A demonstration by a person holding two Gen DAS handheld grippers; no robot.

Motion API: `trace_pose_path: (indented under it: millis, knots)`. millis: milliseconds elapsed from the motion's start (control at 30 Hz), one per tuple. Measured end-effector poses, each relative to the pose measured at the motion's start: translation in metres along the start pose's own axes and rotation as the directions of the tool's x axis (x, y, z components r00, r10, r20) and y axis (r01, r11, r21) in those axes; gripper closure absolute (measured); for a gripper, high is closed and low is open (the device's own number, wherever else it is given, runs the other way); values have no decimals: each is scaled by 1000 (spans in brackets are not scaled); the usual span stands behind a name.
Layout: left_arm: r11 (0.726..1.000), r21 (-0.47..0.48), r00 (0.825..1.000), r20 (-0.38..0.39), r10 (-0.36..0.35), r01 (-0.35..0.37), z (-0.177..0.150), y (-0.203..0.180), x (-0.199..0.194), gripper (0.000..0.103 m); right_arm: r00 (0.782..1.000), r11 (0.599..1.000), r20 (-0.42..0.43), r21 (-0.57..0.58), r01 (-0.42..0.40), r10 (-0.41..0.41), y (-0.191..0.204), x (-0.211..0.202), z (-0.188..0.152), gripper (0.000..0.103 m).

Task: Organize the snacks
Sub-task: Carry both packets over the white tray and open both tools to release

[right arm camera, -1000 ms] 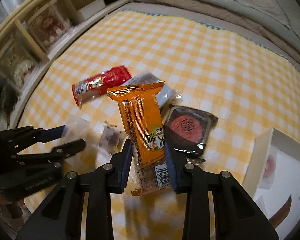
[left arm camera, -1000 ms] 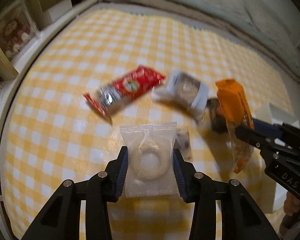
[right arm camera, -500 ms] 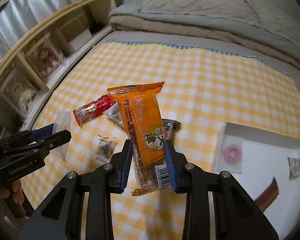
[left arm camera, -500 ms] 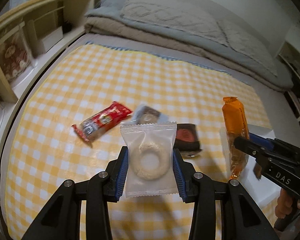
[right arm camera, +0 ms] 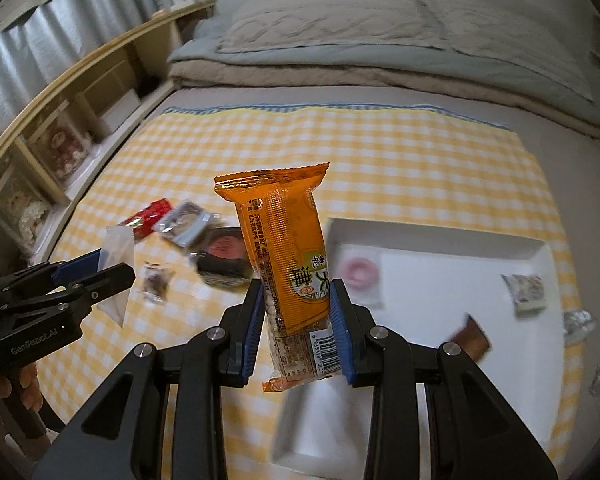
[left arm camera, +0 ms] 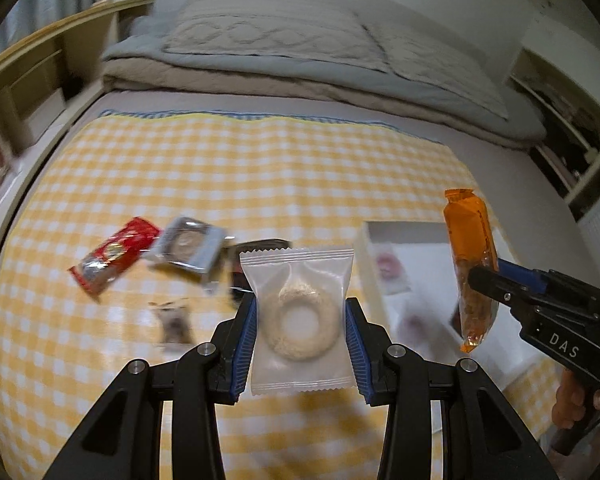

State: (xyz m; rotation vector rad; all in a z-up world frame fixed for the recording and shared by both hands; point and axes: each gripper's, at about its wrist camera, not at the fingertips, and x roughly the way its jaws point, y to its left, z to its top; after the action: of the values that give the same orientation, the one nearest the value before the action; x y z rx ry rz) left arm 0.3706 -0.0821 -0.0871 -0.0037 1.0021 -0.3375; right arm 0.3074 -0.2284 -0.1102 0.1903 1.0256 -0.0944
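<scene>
My left gripper (left arm camera: 300, 340) is shut on a clear packet with a white ring snack (left arm camera: 298, 320), held above the yellow checked cloth (left arm camera: 260, 168). My right gripper (right arm camera: 298, 316) is shut on an orange snack bar packet (right arm camera: 284, 248), held upright near the near left corner of the white tray (right arm camera: 440, 244). The orange packet also shows at the right in the left wrist view (left arm camera: 470, 264). The ring packet shows at the left in the right wrist view (right arm camera: 118, 272). On the cloth lie a red packet (left arm camera: 112, 254), a grey packet (left arm camera: 188, 248), a dark packet (right arm camera: 222, 260) and a small clear packet (left arm camera: 174, 320).
The white tray holds a pink ring packet (right arm camera: 358, 272), a small grey packet (right arm camera: 526, 292) and a brown bar (right arm camera: 470, 336). Folded bedding (left arm camera: 300, 60) lies behind the cloth. A wooden shelf (right arm camera: 60, 112) runs along the left.
Both grippers have lifted with their packets and moved right towards the white tray. The loose snacks on the cloth now lie further left and lower in view.
</scene>
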Motion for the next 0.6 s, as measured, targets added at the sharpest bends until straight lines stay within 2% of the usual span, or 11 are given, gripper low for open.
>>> trace_pose_path:
  millis: [367,600]
  knots:
    - [989,106,993,-73,-94,102,-3,-81,40,62,995,988,-4,113,103,-104,-88,-27,-26,70]
    - [974,158,978,-158,-138,163,-13,-118,75,62,987,974,-37,160,162,-158,-131,-31,-42,70]
